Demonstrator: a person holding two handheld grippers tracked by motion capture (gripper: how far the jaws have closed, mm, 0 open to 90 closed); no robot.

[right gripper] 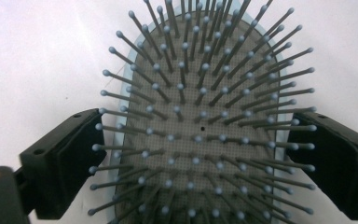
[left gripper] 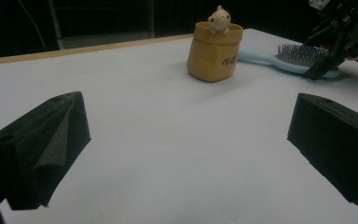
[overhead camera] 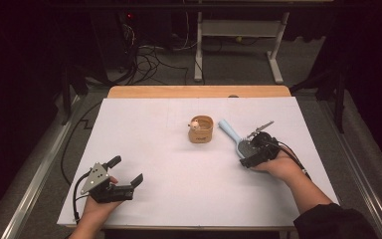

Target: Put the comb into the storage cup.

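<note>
Hairbrush point(overhead camera: 238, 141), pale blue with a grey bristle pad, lies flat on the white table sheet point(overhead camera: 179, 189), bristles up, right of centre. Its long axis runs diagonally in the high view: the handle points up and left toward the far edge, the paddle head sits nearer me and to the right. In the right gripper view I look straight down on the head, with the handle end leading away at the top of that view.

Right gripper point(overhead camera: 252, 149) is over the head, jaws spread wide, one on each long side of the paddle. The pads stand just beside the blue rim; I cannot tell whether they touch it, and I see no squeeze on it.

Left gripper point(overhead camera: 128, 171) rests near the front-left of the sheet, jaws wide apart with nothing between them, well apart from the brush.

A small tan pouch point(overhead camera: 201, 129) with a cream toy figure point(overhead camera: 194, 124) peeking over its rim stands upright just left of the handle, near it but not touching, as the left gripper view shows.

Open room: bare sheet lies to the right of the brush head up to the right edge, and a broad bare stretch runs across the front and centre between the two grippers. The far wooden table edge point(overhead camera: 199, 91) is well beyond the handle tip.
</note>
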